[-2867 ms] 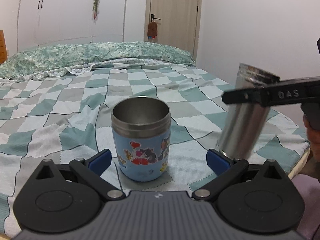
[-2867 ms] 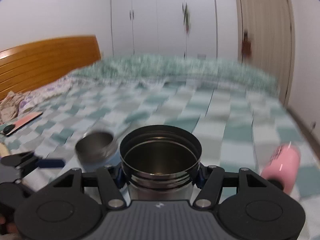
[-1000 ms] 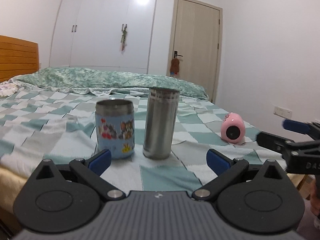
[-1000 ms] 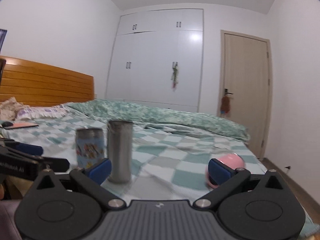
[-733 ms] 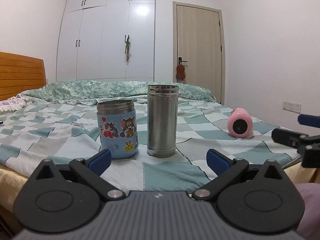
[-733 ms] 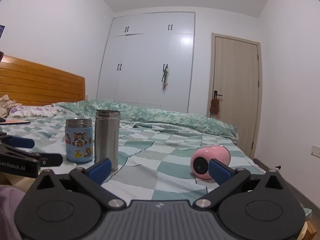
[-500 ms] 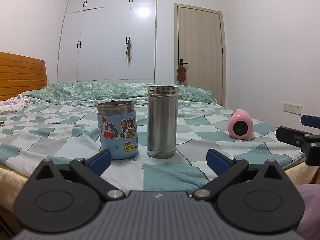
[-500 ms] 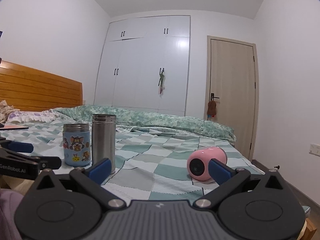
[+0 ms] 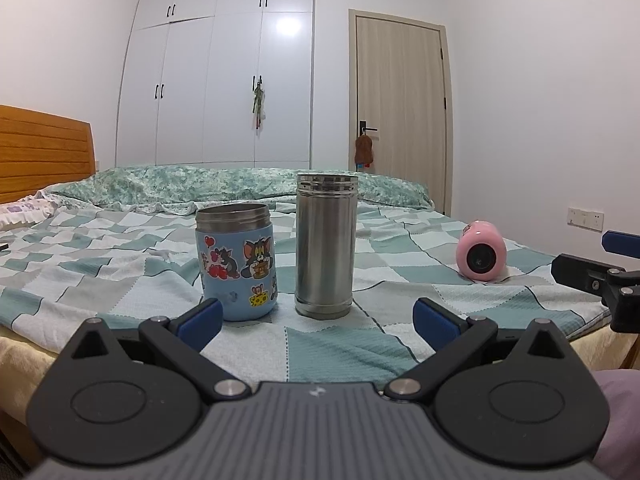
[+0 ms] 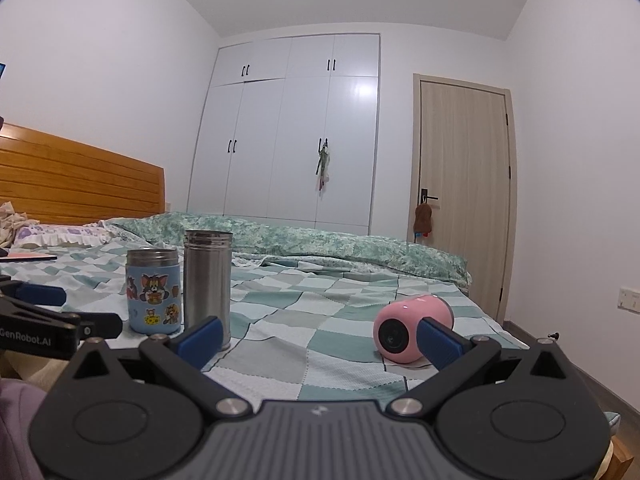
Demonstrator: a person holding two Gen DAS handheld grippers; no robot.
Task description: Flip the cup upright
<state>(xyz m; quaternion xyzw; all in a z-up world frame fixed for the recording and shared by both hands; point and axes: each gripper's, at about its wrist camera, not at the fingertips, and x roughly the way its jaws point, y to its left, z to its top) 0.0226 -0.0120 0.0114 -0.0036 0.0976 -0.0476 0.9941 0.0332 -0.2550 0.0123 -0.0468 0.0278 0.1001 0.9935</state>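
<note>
A short blue cup [image 9: 236,266] with cartoon stickers stands upright on the bed, mouth up. A tall steel cup [image 9: 325,246] stands upright just right of it. A pink cup [image 9: 481,256] lies on its side farther right, its dark end facing me. My left gripper [image 9: 316,318] is open and empty, low at the bed's near edge in front of the two standing cups. My right gripper [image 10: 318,338] is open and empty, back from the bed; the blue cup [image 10: 153,291], steel cup [image 10: 207,278] and pink cup [image 10: 412,328] show beyond it.
The checkered green bedspread [image 9: 120,264] covers the bed. A wooden headboard [image 10: 76,184] stands at the left, white wardrobes [image 9: 224,80] and a door [image 9: 400,112] at the back. The right gripper's fingers show at the right edge of the left wrist view [image 9: 596,276].
The steel cup, held in my right gripper before, now stands on the bed beside the blue cup. Both grippers have pulled back and lowered to the bed's near edge.
</note>
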